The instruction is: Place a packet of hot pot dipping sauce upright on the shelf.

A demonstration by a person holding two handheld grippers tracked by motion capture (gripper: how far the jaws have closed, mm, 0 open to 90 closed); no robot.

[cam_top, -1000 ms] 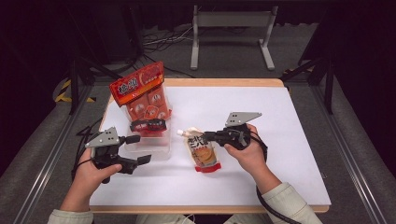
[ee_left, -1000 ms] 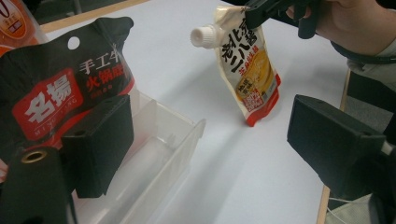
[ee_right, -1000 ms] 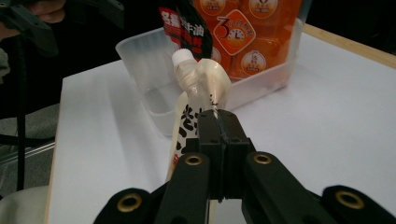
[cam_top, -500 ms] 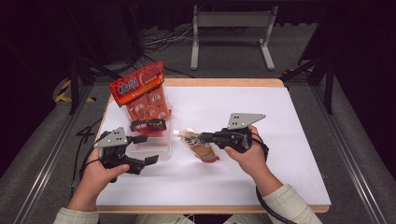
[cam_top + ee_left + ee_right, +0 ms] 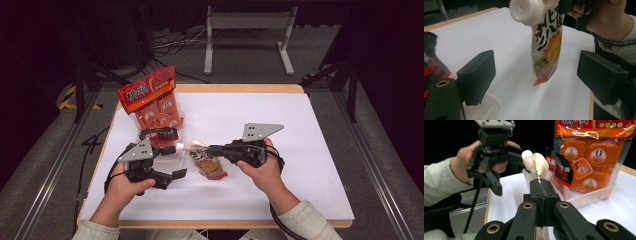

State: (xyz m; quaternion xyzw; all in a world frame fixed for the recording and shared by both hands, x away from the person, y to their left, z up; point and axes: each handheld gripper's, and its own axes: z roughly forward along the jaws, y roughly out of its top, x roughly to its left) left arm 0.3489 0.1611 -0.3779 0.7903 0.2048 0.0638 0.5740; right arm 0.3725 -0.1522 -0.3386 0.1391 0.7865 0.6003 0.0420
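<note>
A spouted food pouch (image 5: 206, 164) with a white screw cap (image 5: 180, 147) hangs from my right gripper (image 5: 214, 149), which is shut on its upper edge. In the right gripper view the shut gripper (image 5: 541, 187) pinches the pouch (image 5: 538, 167) just below the spout. My left gripper (image 5: 175, 161) is open, one jaw on each side of the cap end. In the left gripper view the pouch (image 5: 547, 50) and its cap (image 5: 527, 10) hang beyond the open gripper (image 5: 536, 72), not touching it. The pouch's red lower edge is close over the white table.
A large orange snack bag (image 5: 152, 102) stands in a clear plastic tub (image 5: 586, 193) at the table's back left, with a black-and-red packet (image 5: 160, 134) in front of it. The white mat (image 5: 300, 125) spreads to the right.
My left gripper has moved right and forward, up to the pouch's cap. The right gripper has raised the pouch's top slightly and kept its hold.
</note>
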